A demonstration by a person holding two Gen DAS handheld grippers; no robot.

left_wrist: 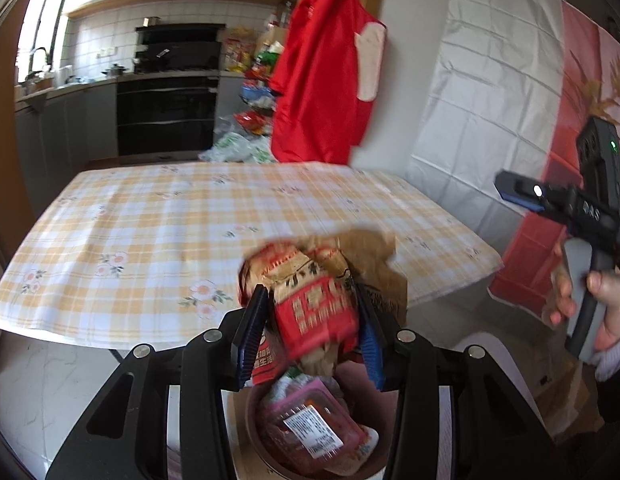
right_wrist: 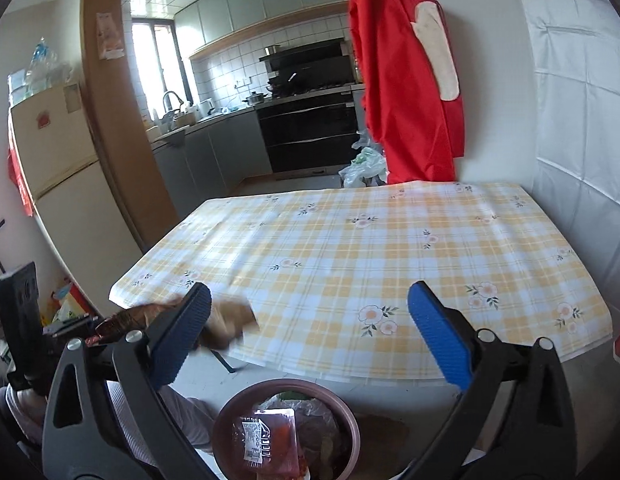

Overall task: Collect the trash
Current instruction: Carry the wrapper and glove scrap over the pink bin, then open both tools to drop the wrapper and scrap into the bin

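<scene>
While my left gripper (left_wrist: pixel 314 320) clamps a crumpled bundle of red and brown wrappers (left_wrist: pixel 314 304), that bundle hangs above the brown bin (left_wrist: pixel 374 468), which already holds a clear food tray (left_wrist: pixel 310 432). My right gripper (right_wrist: pixel 310 332) is spread wide, holding nothing, before the checked tablecloth (right_wrist: pixel 390 248).

— Where am I working?
— A home kitchen, from what I see: a built-in oven (left_wrist: pixel 165 114) under a range hood (left_wrist: pixel 177 36), a sink faucet (right_wrist: pixel 170 100), a fridge (right_wrist: pixel 53 152), and a table in a checked floral tablecloth (right_wrist: pixel 390 248).
</scene>
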